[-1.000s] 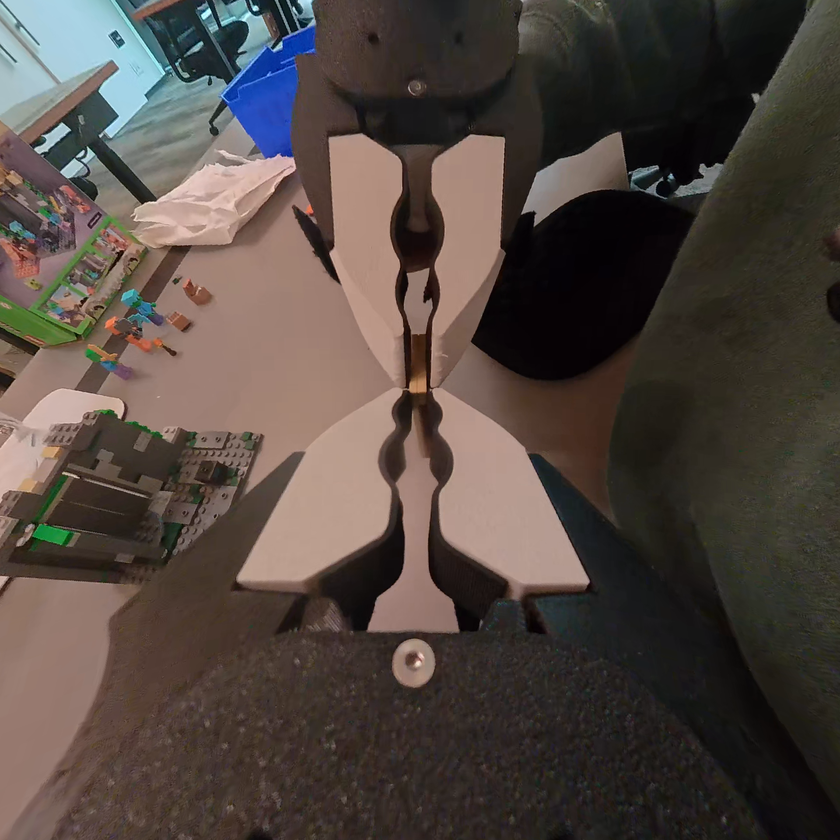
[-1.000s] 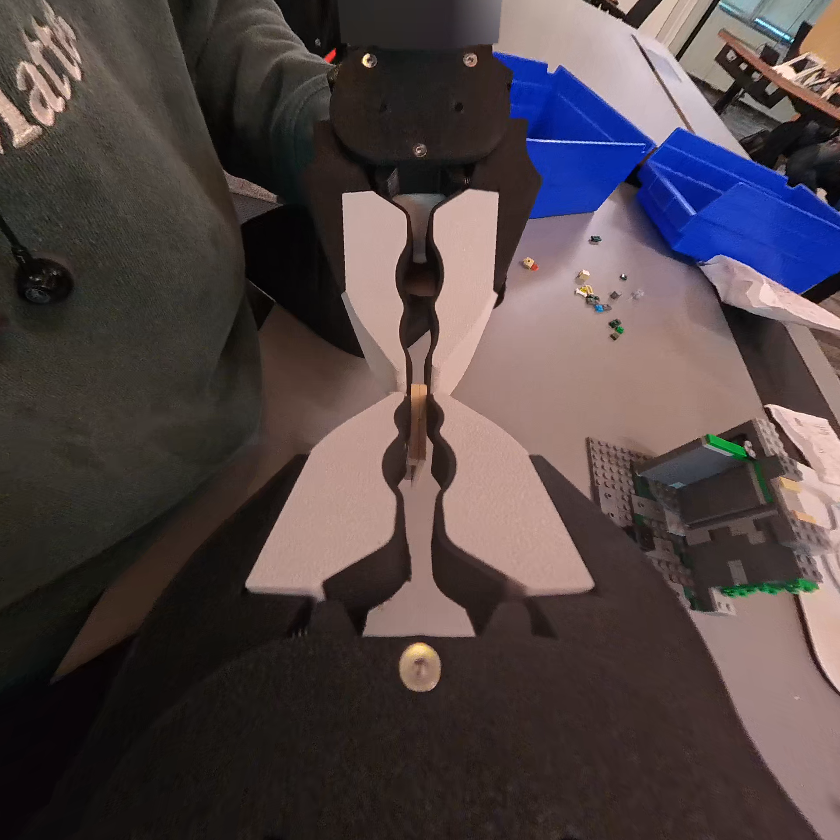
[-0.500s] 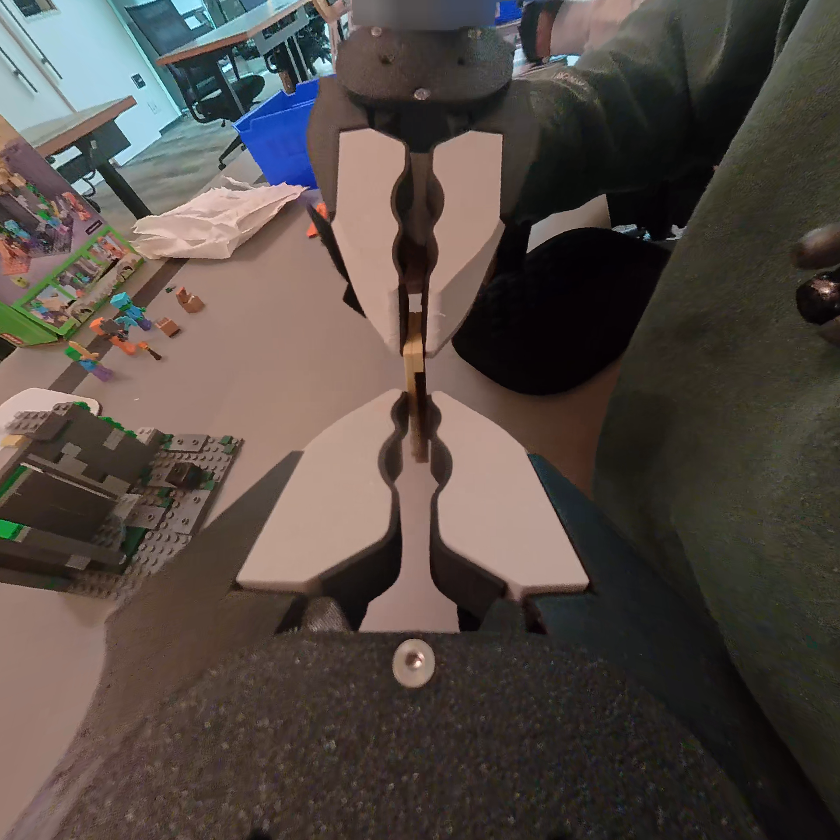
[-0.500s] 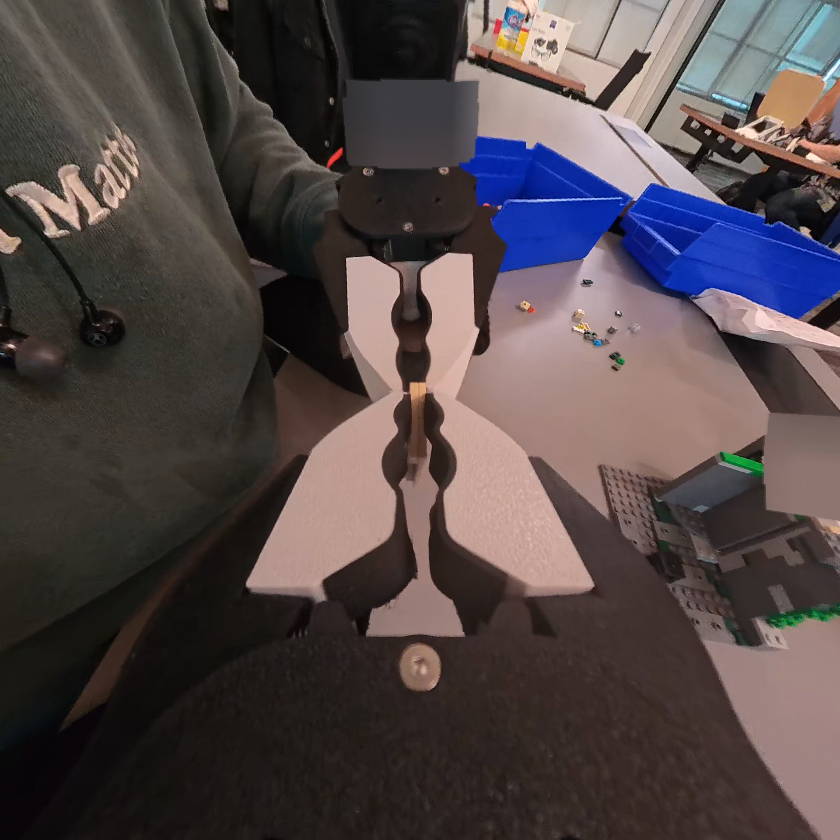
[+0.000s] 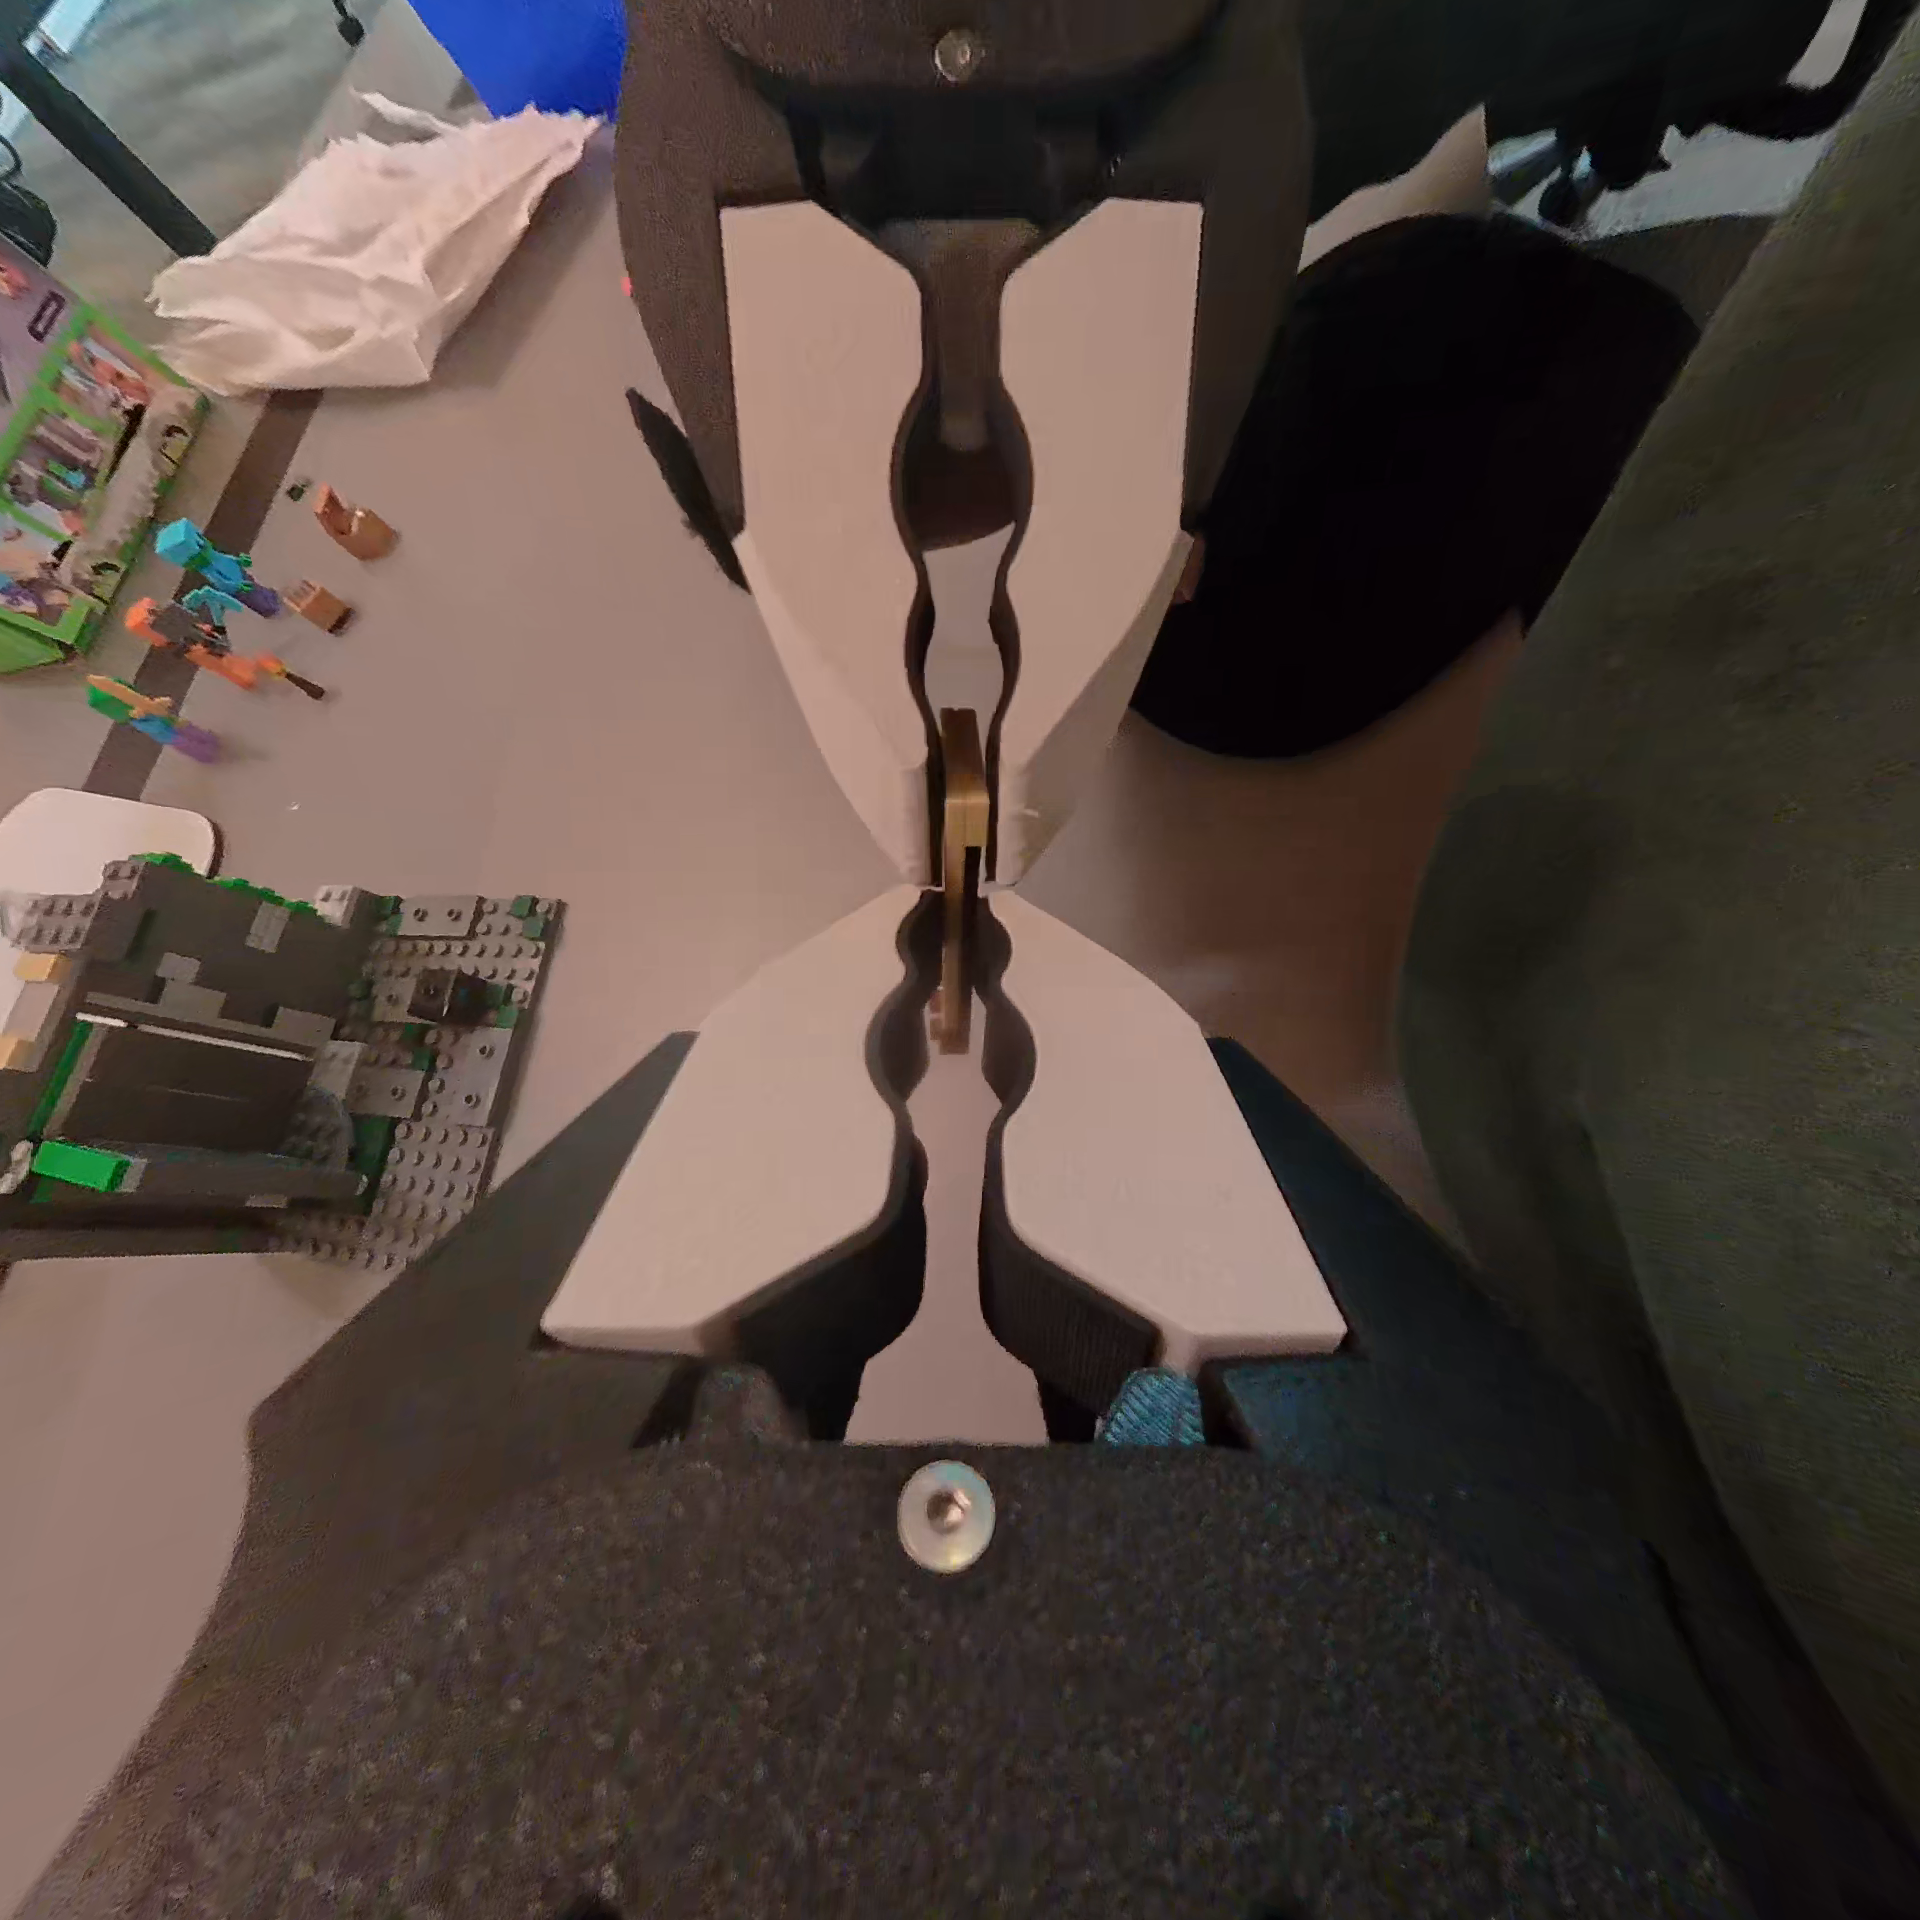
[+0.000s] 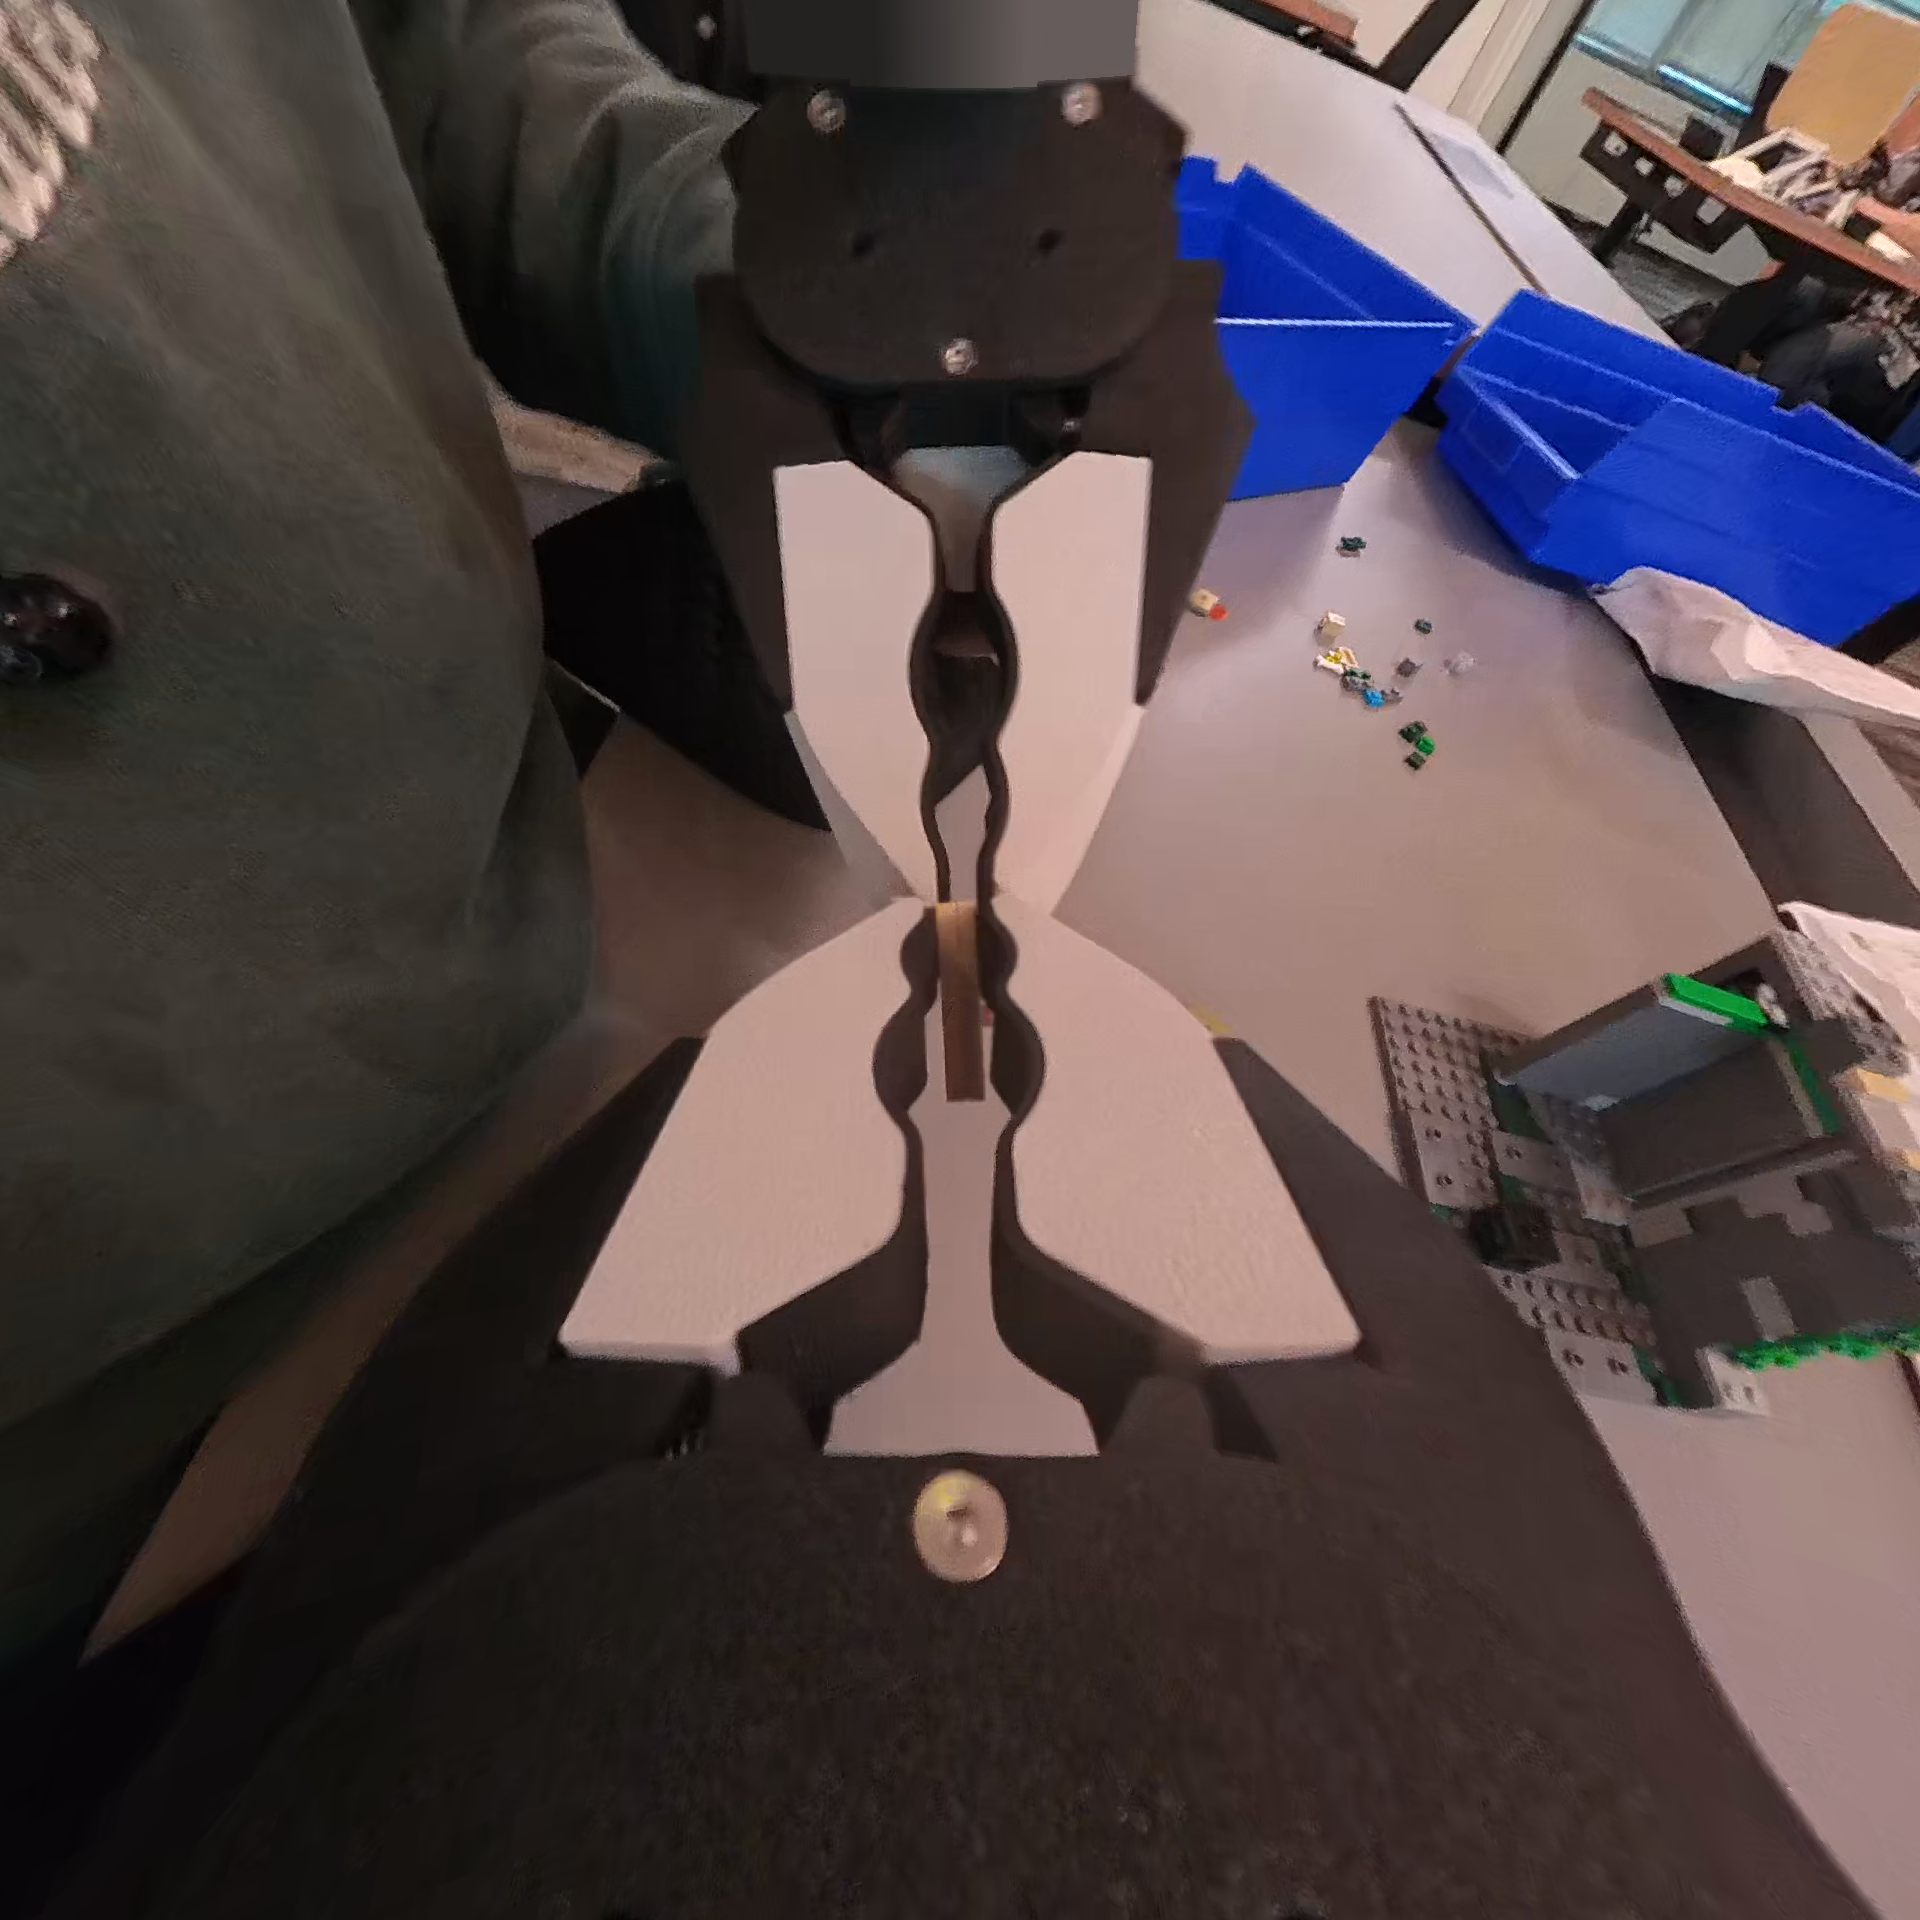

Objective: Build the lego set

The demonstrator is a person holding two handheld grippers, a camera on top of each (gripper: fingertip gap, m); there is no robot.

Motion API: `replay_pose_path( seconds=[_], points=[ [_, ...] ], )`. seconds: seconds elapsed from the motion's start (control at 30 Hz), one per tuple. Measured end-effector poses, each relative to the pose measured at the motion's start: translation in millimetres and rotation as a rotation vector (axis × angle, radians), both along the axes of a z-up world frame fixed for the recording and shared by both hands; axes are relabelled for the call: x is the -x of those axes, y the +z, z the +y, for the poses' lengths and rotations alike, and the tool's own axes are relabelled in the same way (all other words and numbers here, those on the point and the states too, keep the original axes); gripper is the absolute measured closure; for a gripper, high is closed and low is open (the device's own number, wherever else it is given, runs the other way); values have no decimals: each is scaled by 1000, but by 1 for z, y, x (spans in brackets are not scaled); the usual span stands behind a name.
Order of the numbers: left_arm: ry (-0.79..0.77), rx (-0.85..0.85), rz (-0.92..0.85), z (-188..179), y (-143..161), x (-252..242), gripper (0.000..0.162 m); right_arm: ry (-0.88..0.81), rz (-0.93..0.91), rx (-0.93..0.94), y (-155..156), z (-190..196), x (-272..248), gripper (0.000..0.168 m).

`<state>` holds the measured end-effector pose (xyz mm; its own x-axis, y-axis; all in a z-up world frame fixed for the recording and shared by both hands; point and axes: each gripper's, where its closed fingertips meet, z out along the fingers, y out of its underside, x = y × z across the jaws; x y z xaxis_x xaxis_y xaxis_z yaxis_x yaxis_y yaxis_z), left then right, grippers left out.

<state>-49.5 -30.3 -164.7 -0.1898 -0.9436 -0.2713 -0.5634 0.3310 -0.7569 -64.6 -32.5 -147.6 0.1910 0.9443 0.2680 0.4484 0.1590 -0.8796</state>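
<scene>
My two grippers meet tip to tip above the grey table (image 5: 644, 727), close to the person's chest. A thin tan lego piece (image 5: 958, 966) is clamped between my left gripper's (image 5: 961, 904) fingers, and its thicker far end sits in the right gripper's (image 5: 964, 831) tips. In the right wrist view the same tan piece (image 6: 961, 997) stands edge-on between my right gripper's (image 6: 961, 914) fingers, with the left gripper's tips against its far end. Whether it is one piece or two joined I cannot tell. The grey and green lego build (image 5: 260, 1049) sits on the table to the side; it also shows in the right wrist view (image 6: 1662, 1174).
Several minifigures (image 5: 208, 592), small brown pieces (image 5: 353, 520), the set's box (image 5: 62, 488) and a crumpled white bag (image 5: 364, 239) lie beyond the build. Blue bins (image 6: 1683, 468) and loose small pieces (image 6: 1371, 675) are at the back. The person's green sweater (image 6: 260, 727) is close by. Both grippers' tips are close together, under 4 cm apart.
Both grippers stay shut tip to tip on the tan piece. The pair tilted up half a second ago and has since tipped back down toward the table.
</scene>
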Motion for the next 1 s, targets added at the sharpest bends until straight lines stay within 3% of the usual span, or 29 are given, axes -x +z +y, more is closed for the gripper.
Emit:
replay_pose_path(
  seconds=[0.3,0.37,0.43,0.53,0.63,0.77,1.0],
  points=[
    [-17,31,-80,-2,4,-3,155,12,84,33,6,1,-3,162],
    [-8,39,-105,0,5,-4,142,43,173,73,13,-2,-5,162],
    [-15,72,-134,-3,6,-5,138,63,257,104,20,-4,-8,162],
    [-16,103,-197,-7,13,-10,154,84,366,142,29,-5,-12,162],
    [-12,118,-219,-7,20,-13,156,104,411,134,35,-7,-15,162],
    [0,75,-152,-6,17,-12,155,93,380,117,30,-8,-17,162],
    [32,12,-25,-1,6,-7,156,4,80,-21,7,-3,-16,151]
  ],
)
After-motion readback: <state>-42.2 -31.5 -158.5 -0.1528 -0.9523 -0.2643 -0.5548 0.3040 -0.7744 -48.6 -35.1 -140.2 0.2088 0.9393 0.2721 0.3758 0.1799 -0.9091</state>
